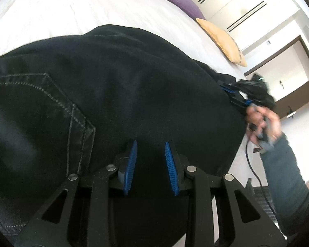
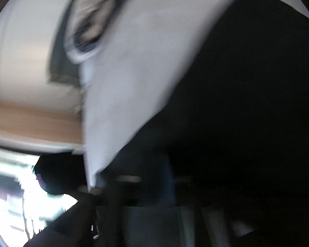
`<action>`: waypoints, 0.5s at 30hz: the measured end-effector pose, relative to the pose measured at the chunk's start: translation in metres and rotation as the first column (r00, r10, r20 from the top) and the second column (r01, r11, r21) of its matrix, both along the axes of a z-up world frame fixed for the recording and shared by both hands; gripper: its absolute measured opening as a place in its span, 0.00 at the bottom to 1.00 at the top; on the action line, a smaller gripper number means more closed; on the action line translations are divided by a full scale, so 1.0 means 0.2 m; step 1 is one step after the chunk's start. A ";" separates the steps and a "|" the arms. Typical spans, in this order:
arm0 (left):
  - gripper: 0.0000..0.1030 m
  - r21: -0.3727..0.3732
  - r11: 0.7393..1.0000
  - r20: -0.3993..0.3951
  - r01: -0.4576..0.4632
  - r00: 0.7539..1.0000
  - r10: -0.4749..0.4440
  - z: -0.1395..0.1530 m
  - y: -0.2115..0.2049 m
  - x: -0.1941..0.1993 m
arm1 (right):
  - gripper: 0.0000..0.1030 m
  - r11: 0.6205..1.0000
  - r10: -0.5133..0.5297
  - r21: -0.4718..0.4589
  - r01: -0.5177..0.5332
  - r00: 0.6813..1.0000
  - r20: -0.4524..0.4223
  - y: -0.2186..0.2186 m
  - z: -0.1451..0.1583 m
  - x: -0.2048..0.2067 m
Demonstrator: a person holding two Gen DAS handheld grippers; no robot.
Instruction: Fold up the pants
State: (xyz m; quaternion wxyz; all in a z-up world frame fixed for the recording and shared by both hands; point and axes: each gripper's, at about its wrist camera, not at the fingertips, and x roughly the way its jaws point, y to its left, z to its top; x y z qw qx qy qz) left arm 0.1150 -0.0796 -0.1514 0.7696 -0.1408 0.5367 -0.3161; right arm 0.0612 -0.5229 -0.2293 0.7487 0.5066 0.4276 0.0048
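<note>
A pair of black denim pants (image 1: pixel 117 94) with grey stitching lies spread across a white-sheeted bed (image 1: pixel 72 10), a back pocket (image 1: pixel 41 111) facing up on the left. Seen from the left wrist camera, the left gripper (image 1: pixel 151 144), black with blue ribbed pads, hovers low over the near edge of the cloth, its jaws parted with nothing clearly pinched between them; it seems placed to take that edge for a fold. At the far right edge of the pants, the right gripper (image 1: pixel 234 94) meets the fabric, worked by the person's right hand (image 1: pixel 263 123) in a grey sleeve. Whether it grips the cloth cannot be told; the right wrist view is badly blurred. A purple pillow (image 1: pixel 183 4) and a tan pillow (image 1: pixel 222 41) lie along the bed's far side. No containers are in view.
</note>
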 end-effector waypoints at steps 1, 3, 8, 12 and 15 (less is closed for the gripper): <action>0.26 -0.009 1.000 -0.006 -0.006 1.000 0.006 0.00 0.01 0.00 | 0.00 0.999 -0.046 0.015 0.045 0.999 0.013 -0.07 -0.02 0.00; 0.26 -0.015 1.000 -0.001 -0.012 1.000 0.012 0.00 0.02 0.00 | 0.00 0.981 -0.140 -0.136 0.141 0.990 0.016 -0.19 0.05 0.03; 0.27 -0.006 1.000 0.019 -0.015 1.000 0.015 0.00 0.03 -0.01 | 0.01 0.894 -0.307 -0.352 0.278 0.951 -0.027 -0.40 0.20 0.05; 0.26 -0.026 0.999 0.032 -0.026 0.999 0.026 -0.01 0.05 -0.04 | 0.56 0.856 -0.278 -0.442 0.269 0.960 0.045 -0.20 0.42 -0.01; 0.26 -0.033 0.999 0.027 -0.028 0.999 0.029 -0.01 0.06 -0.06 | 0.58 0.962 -0.005 -0.272 0.034 0.994 0.107 0.15 0.40 -0.04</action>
